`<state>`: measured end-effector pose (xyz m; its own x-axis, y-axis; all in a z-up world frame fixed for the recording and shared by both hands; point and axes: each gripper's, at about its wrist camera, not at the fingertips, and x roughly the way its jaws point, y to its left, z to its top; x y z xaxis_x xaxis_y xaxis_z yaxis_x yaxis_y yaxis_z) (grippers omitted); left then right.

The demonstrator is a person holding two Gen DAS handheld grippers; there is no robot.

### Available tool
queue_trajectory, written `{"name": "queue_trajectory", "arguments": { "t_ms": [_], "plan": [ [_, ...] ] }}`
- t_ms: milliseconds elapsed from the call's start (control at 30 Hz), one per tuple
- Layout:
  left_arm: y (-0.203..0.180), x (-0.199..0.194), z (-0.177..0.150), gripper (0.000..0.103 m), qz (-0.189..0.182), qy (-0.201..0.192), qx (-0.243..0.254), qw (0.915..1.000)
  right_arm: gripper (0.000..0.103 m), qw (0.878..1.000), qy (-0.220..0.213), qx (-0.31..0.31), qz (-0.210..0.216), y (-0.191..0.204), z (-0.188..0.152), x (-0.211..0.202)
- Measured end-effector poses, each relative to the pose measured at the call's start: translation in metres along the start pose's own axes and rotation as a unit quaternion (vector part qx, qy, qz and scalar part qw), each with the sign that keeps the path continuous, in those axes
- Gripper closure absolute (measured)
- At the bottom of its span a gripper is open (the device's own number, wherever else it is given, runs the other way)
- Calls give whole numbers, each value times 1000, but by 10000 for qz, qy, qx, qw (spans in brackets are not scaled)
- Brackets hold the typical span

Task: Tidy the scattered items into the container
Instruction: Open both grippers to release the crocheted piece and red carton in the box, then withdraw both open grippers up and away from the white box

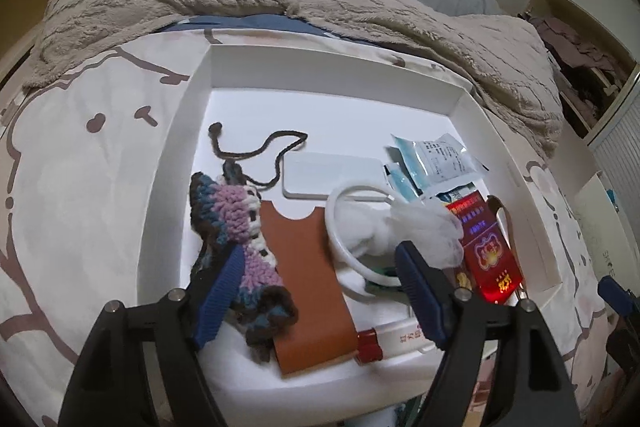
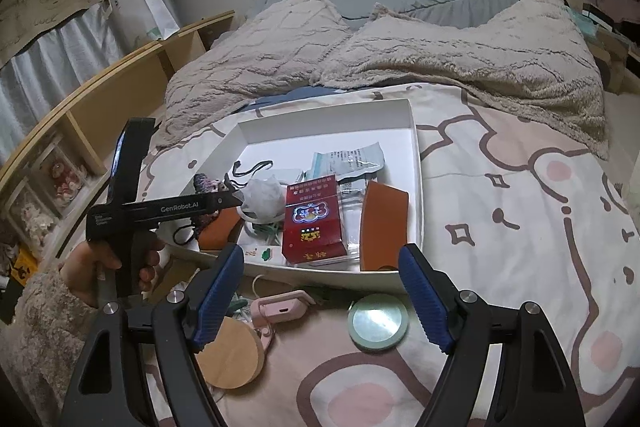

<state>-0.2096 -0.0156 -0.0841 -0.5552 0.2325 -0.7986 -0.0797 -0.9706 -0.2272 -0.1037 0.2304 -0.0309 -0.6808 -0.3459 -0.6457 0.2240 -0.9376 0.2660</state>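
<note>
The white tray (image 2: 416, 163) sits on the patterned bedsheet (image 2: 520, 211), its near wall cut off in the left wrist view by the left gripper (image 1: 316, 293), whose blue fingers stand wide apart above the tray with nothing between them. Under them, partly hidden, lie one crocheted pouch (image 1: 236, 211) with its dark cord trailing toward the far wall, and one brown leather sleeve (image 1: 308, 287) with its long axis running near-to-far. A white mesh ball (image 1: 428, 231) on a white ring covers part of the red cigarette pack (image 1: 488, 251) — the print on the pack is too small to read.

The right gripper (image 2: 322, 299) hovers outside the tray, jaws also apart and empty. Three items lie on the sheet below it: a round mirror (image 2: 378, 321), a wooden disc (image 2: 232, 355) and a pink case (image 2: 280, 309) — the last two partly hidden behind its left finger.
</note>
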Motion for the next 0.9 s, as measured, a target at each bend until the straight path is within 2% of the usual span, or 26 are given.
{"name": "queue_trajectory", "arguments": {
  "t_ms": [67, 133, 200, 233, 367, 400, 600, 900],
  "plan": [
    [0, -5, -2, 11, 96, -92, 32, 9999, 23, 10000, -7, 12, -17, -1, -1, -1],
    [0, -14, -4, 6, 163, -269, 92, 9995, 23, 10000, -27, 28, -21, -2, -1, -3],
    [-2, -27, -7, 6, 220, -465, 188, 9985, 22, 10000, -80, 41, -35, -2, -1, -6],
    [-3, -32, -7, 6, 227, -539, 226, 9980, 16, 9999, -120, 48, -54, -2, -1, -8],
    [-12, -63, -11, 1, 296, -981, 424, 9938, 6, 9991, -400, 73, -85, 0, 3, -21],
    [-14, -71, -12, 0, 320, -1087, 463, 9925, 0, 9988, -482, 77, -83, 1, 4, -25],
    [-22, -109, -25, 0, 400, -1517, 575, 9859, 0, 9969, -755, -82, -219, 8, 3, -40],
    [-24, -138, -62, 0, 426, -1701, 467, 9834, 0, 9959, -799, -259, -338, 13, -11, -48]
  ]
}}
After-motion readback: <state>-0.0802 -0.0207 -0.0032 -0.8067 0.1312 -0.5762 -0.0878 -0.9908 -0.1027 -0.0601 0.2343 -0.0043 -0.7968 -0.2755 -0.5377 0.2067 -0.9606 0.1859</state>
